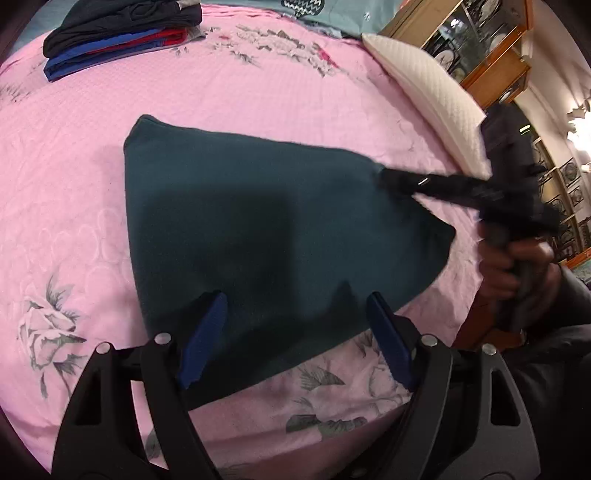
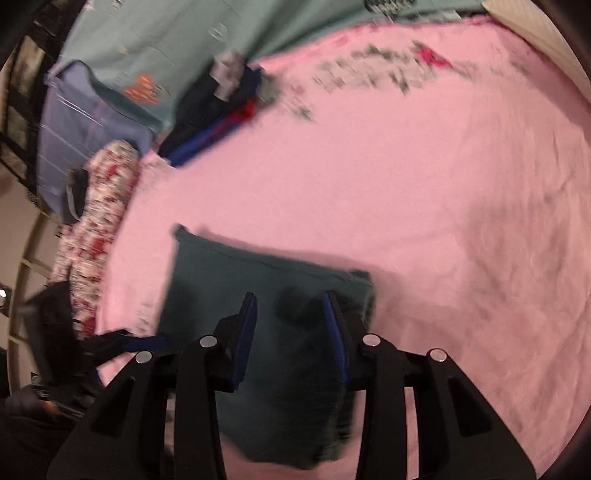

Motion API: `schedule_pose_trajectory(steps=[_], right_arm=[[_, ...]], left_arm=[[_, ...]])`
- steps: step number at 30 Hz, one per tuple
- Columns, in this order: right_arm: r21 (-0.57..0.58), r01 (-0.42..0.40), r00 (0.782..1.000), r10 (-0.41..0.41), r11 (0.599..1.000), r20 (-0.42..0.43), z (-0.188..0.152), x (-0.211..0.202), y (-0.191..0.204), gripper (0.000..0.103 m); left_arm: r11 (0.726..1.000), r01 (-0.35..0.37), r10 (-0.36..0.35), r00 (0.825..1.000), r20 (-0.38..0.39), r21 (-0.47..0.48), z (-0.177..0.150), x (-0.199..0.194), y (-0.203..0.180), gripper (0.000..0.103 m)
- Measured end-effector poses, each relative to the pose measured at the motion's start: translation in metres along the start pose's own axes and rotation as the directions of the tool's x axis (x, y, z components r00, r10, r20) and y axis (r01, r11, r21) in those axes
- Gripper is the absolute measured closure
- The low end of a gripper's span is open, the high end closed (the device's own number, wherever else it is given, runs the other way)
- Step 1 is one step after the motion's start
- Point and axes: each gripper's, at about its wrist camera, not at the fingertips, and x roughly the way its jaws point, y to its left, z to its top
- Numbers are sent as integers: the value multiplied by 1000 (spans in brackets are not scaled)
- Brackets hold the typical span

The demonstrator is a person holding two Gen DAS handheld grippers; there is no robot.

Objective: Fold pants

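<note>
We found the pants (image 1: pixel 266 236) folded on the bed (image 1: pixel 258 92): soft, light, limp cloth, best gripped at corners. Left claw (image 1: pixel 295 332) stood wide above them; right claw (image 2: pixel 291 325) narrow, apparently empty.

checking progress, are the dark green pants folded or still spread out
Folded: the dark green pants lie as one compact, layered block on the pink bedspread, with no separate legs showing.

- One pair of dark teal pants (image 1: pixel 258 236), folded, on the bed.
- One pink flowered bedspread (image 1: pixel 258 92).
- One stack of folded clothes (image 1: pixel 118 33).
- One white pillow (image 1: pixel 428 96).
- Two grippers: left gripper (image 1: pixel 295 339), right gripper (image 2: pixel 290 332).
- One hand (image 1: pixel 517 273) in view.
- One wooden cabinet (image 1: pixel 491 44).
</note>
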Motion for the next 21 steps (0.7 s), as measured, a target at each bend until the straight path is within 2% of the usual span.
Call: schedule_pose_trajectory(steps=[2,3,6,7,8,11,16,17,19,21], right_arm=[[22,-27,999,27,999,22,-4,1,-14,95],[44,-35,999,34,998,17,-3,0,-18,97],[96,-43,999,45,994,-22,5,-10,-18,92],[89,-38,999,41,995,-22,8,-17,-13,88],[66,-42,999,43,997,-6,10,-27,-3,81],[-17,-87,996,87,996,1,6,-46,23,79],[-132,-107,991,95,986,-91,-20,-44,47,79],[-144,-87,988,67,986,-137,-30,-36,44,79],[-175,17,973,-57,984,-223,-49,-15,32,82],[-187,-2,984,-31,982,-174,-57,-17,28,82]], left_arm=[[1000,11,-11,1000,12,-5,-4,0,4,24],[1000,12,-12,1000,15,-3,-5,-2,4,24],[1000,-29,29,999,14,3,-4,-13,-2,24],[999,-45,45,998,37,0,-3,-23,-5,24],[999,-41,41,997,61,-1,-2,-33,-5,24],[1000,-25,26,995,96,-12,-1,-48,-6,23],[997,-61,61,998,-2,-40,-7,-25,7,22],[996,-67,66,997,-32,-50,-9,-18,10,22],[996,-78,76,996,-53,-34,-14,-14,13,22],[996,-92,92,995,-48,4,-18,-13,12,22]])
